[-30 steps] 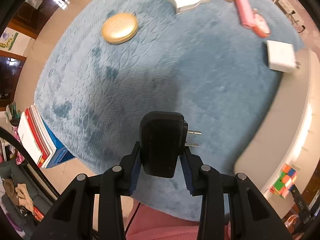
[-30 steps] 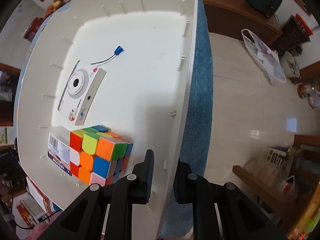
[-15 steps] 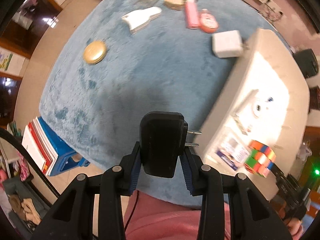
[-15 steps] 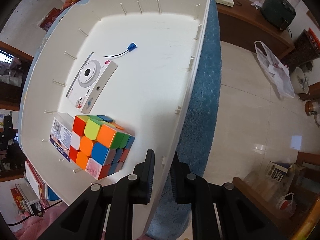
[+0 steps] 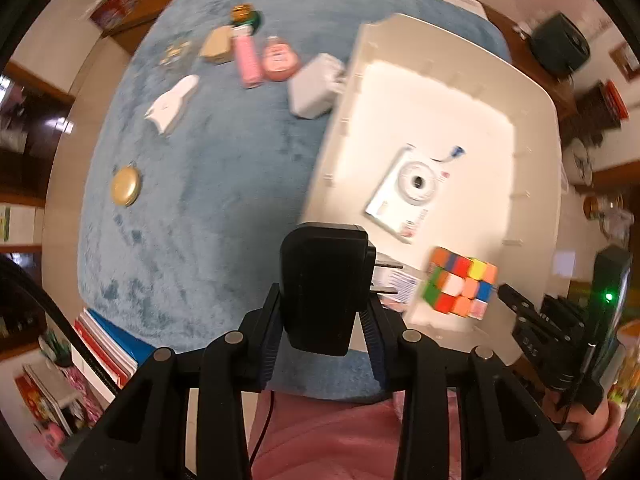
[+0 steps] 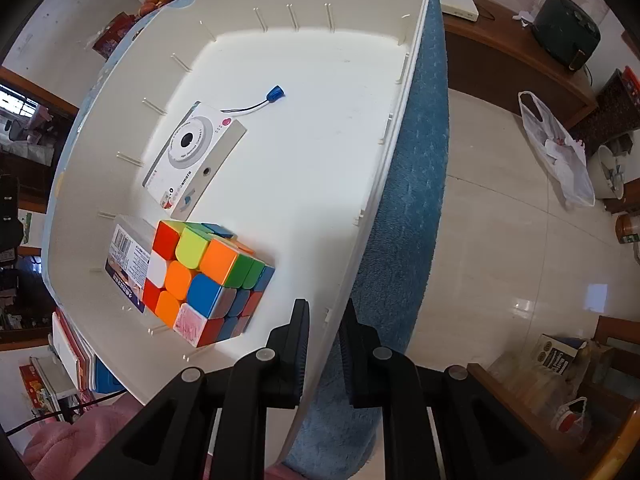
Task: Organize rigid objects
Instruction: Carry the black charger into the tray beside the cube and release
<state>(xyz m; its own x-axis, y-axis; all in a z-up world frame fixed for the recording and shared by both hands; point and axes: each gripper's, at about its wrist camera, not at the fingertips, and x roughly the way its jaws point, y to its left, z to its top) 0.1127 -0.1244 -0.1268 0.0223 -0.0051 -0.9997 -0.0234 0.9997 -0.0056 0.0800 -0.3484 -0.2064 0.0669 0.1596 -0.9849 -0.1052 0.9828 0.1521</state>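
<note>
My left gripper [image 5: 323, 312] is clamped on the black charger [image 5: 323, 280] up over the bin's [image 6: 320, 160] near edge, right gripper [image 6: 323, 344] pinching its rim, so dropping early could bounce it off the cube [image 6: 204, 280].

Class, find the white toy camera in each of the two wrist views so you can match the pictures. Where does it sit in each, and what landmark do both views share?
Left wrist view: the white toy camera lies right of centre, inside the white tray.
Right wrist view: the camera lies left of centre, on the tray floor.
Shared landmark: the colourful puzzle cube, nearer the viewer than the camera in both.
</note>
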